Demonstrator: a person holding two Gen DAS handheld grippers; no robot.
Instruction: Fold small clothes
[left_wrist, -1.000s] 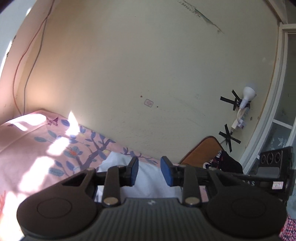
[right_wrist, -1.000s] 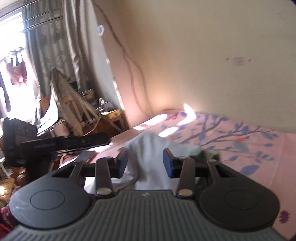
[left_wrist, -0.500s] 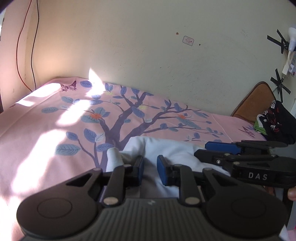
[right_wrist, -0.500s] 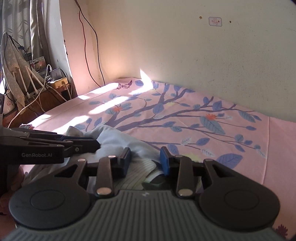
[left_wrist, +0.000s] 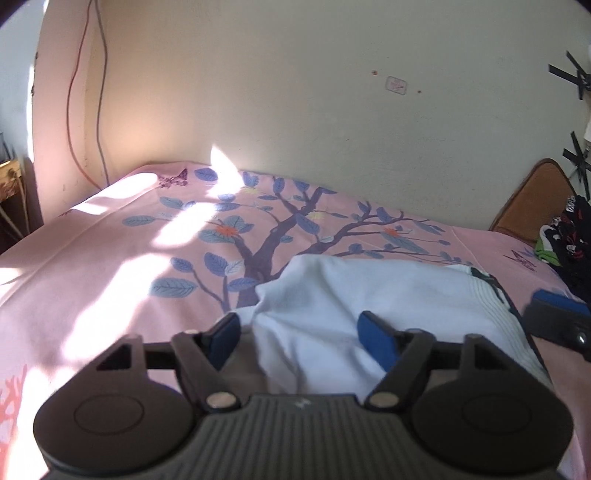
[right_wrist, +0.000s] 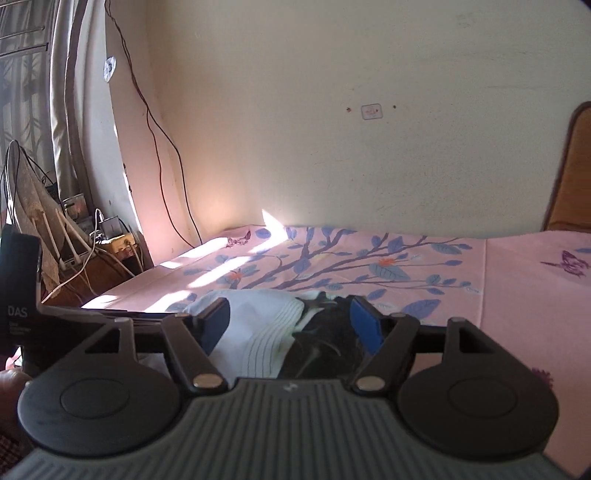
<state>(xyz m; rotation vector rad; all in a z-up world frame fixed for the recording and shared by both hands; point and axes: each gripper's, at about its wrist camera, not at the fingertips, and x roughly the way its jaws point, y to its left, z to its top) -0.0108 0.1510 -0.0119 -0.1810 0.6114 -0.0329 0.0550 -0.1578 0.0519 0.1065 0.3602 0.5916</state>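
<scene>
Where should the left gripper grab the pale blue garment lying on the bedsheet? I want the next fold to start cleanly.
Probably the near left edge of the pale blue garment, where it bunches up off the bedsheet. The left gripper, jaws opening and not pinching the cloth, could come in low from the near side; the raised fold gives the pads something to close on.

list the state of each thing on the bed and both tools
left tool: jaws opening, white garment between them, pads off it
right tool: jaws opening over the garment's ribbed hem, pads off it
white garment: lying rumpled on the bed, not yet folded flat
dark clothes pile: heaped at the bed's right edge, untouched
bedsheet: spread flat, sunlit patches
</scene>
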